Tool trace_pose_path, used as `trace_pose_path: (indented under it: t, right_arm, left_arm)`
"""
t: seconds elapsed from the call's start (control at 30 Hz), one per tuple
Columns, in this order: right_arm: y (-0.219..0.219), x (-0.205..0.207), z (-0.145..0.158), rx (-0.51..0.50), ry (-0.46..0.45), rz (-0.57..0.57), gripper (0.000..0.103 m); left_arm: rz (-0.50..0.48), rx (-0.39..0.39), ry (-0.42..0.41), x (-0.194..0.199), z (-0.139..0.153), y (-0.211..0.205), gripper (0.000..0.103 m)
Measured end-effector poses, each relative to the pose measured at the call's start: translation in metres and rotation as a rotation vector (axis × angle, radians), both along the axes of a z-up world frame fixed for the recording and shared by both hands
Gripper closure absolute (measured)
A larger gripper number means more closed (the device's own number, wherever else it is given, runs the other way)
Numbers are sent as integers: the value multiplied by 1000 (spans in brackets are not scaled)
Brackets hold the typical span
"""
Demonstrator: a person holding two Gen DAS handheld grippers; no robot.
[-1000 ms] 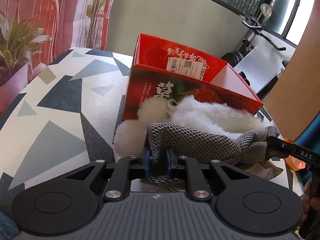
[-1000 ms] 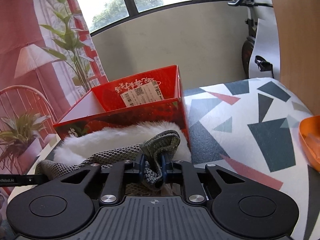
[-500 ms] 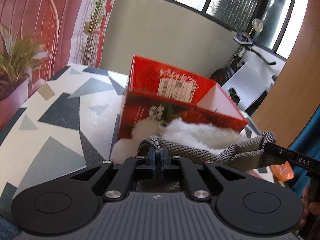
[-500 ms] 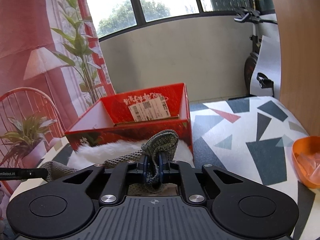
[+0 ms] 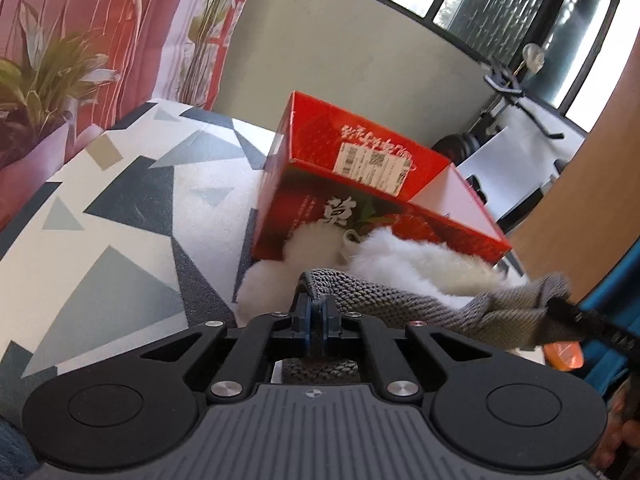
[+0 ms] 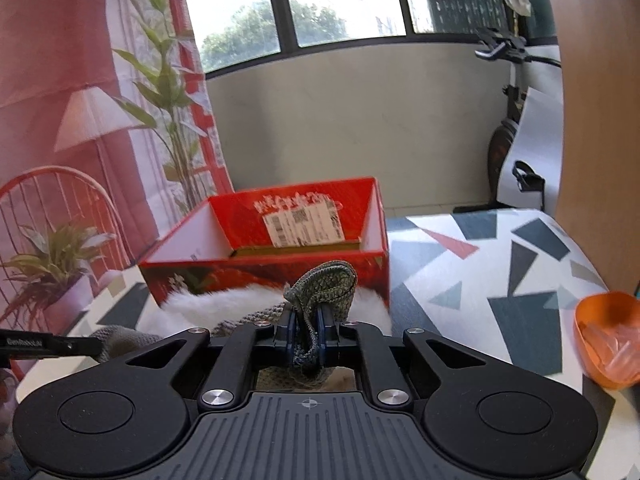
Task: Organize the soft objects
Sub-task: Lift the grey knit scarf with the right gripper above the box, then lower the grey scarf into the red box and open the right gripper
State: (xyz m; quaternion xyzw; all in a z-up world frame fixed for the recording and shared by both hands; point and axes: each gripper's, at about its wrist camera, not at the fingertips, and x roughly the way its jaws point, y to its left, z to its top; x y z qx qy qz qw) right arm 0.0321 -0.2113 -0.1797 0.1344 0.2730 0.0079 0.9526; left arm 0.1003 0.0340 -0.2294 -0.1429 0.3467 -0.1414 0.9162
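Observation:
A grey knitted cloth (image 5: 404,304) hangs stretched between my two grippers, above a white fluffy item (image 5: 416,260) on the table. My left gripper (image 5: 316,320) is shut on one end of the cloth. My right gripper (image 6: 306,336) is shut on the other end (image 6: 326,280), and its finger shows at the right edge of the left wrist view (image 5: 580,320). An open red cardboard box (image 5: 360,188) stands just behind the fluffy item; it also shows in the right wrist view (image 6: 280,240), and its inside looks empty.
The table has a white cover with grey and dark triangles (image 5: 120,216). An orange bowl (image 6: 608,336) sits at the table's right edge. A potted plant (image 6: 52,268) and a red chair stand to the left. An exercise bike (image 6: 516,128) is behind.
Both grippers have risen with the grey cloth, lifting it off the white fluffy item. The box now shows lower and farther in both views.

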Motion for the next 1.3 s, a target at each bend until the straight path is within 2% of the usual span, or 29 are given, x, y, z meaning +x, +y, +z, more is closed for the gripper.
trace_pose_path:
  t: [0.13,0.37,0.63,0.97,1.1,1.3]
  right_arm:
    - [-1,-1,-3,11,6,-4,93]
    - [1,-5,16,2,-53,13,93]
    - [1,-7,47,1,-128,34,93]
    - [-3,30,93,-48,-192,97,93]
    - [-4,62,102,-123,-197,115,93]
    - [-9,119,92,-151,-132,128,94]
  left_arm:
    - [-16,17,-53,-5,9,-4,97]
    - [-16,52,-137,-16,27,-10,98]
    - [-13,111,-299,-30,72,-11,98]
    - [7,121,-392,-2,126,-16,98]
    - [23,165,-393,25,133,-30,98]
    - [6,211,-306,77,117,-52,98]
